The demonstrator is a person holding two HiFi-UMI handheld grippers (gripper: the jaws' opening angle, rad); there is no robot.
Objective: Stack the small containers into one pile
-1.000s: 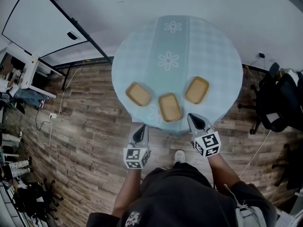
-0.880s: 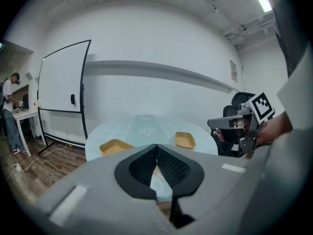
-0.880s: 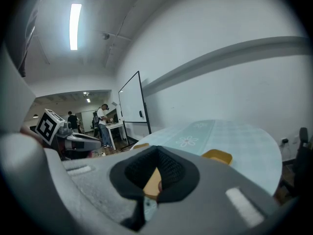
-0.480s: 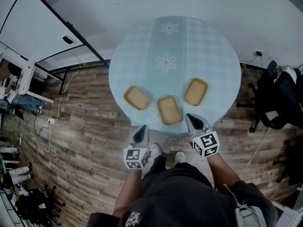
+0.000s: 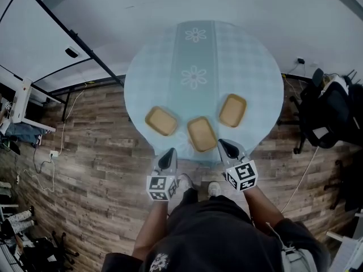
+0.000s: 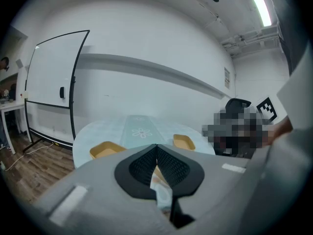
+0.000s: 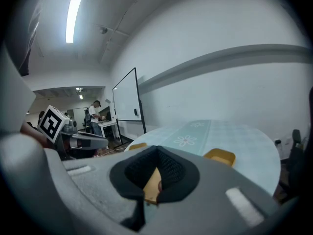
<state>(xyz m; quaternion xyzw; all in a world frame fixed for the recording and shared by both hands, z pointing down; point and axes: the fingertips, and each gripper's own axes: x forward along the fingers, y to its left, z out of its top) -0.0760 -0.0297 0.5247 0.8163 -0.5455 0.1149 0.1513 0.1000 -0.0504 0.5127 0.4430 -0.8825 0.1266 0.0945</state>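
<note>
Three small yellow containers lie apart on the round table [image 5: 249, 55] near its front edge: a left container [image 5: 161, 120], a middle container [image 5: 202, 134] and a right container [image 5: 232, 110]. My left gripper [image 5: 168, 156] hangs shut and empty just off the table's front edge, below the left container. My right gripper [image 5: 225, 147] is shut and empty too, beside the middle container's near right corner. In the left gripper view the left container [image 6: 106, 149] and right container [image 6: 183, 141] show beyond the shut jaws. In the right gripper view a container [image 7: 220, 155] sits ahead to the right.
The table wears a pale blue checked cloth with a flowered runner [image 5: 193, 67]. A whiteboard on a black frame [image 5: 34, 38] stands at the left. An office chair with bags [image 5: 332, 115] is at the right. Wood flooring surrounds the table. Another person [image 7: 95, 114] stands far off.
The head view has drifted: table and containers sit slightly lower and further left in frame. Both grippers have stayed shut at the table's front edge, the right one edging toward the middle container.
</note>
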